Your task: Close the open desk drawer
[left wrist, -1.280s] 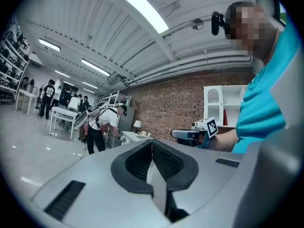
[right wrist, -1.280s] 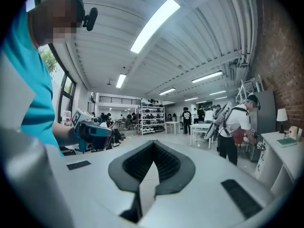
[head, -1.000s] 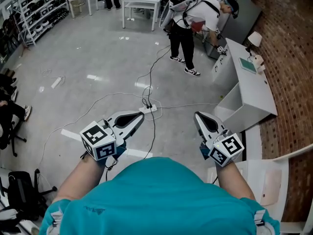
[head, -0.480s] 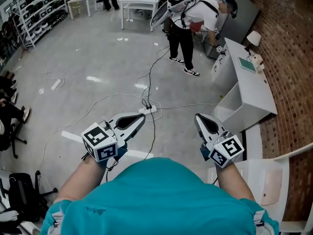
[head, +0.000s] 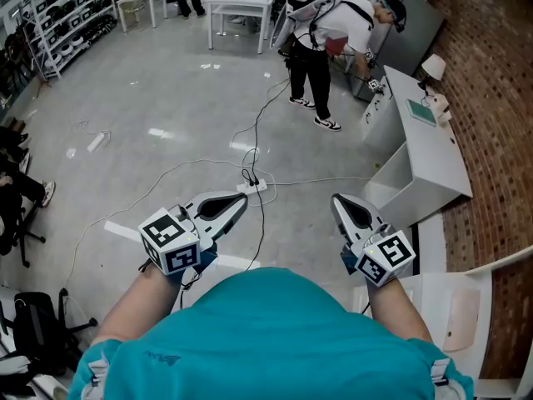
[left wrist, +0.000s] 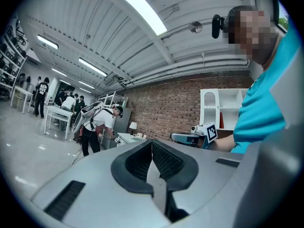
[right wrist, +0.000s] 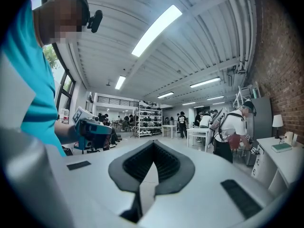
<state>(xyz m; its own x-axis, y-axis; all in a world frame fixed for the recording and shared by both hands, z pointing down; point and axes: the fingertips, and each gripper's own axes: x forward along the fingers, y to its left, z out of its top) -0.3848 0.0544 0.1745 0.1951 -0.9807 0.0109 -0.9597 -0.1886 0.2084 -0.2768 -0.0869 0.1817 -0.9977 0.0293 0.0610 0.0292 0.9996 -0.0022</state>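
Note:
A white desk (head: 433, 152) stands along the brick wall at the right, with a lamp (head: 432, 65) and a teal book (head: 421, 111) on it. I cannot make out an open drawer from here. Both grippers hang over the grey floor in front of my teal shirt, well short of the desk. My left gripper (head: 241, 198) is shut with nothing in it, its dark pads (left wrist: 164, 160) pressed together. So is my right gripper (head: 337, 198), which also holds nothing between its pads (right wrist: 164, 163). The desk (right wrist: 280, 160) shows at the right edge of the right gripper view.
A person (head: 321, 40) bends over the desk's far end. A power strip (head: 254, 186) and cables lie on the floor ahead. White furniture (head: 454, 302) stands at my lower right, white tables (head: 241, 2) at the back, shelves (head: 67, 15) and a black bag (head: 33, 327) at the left.

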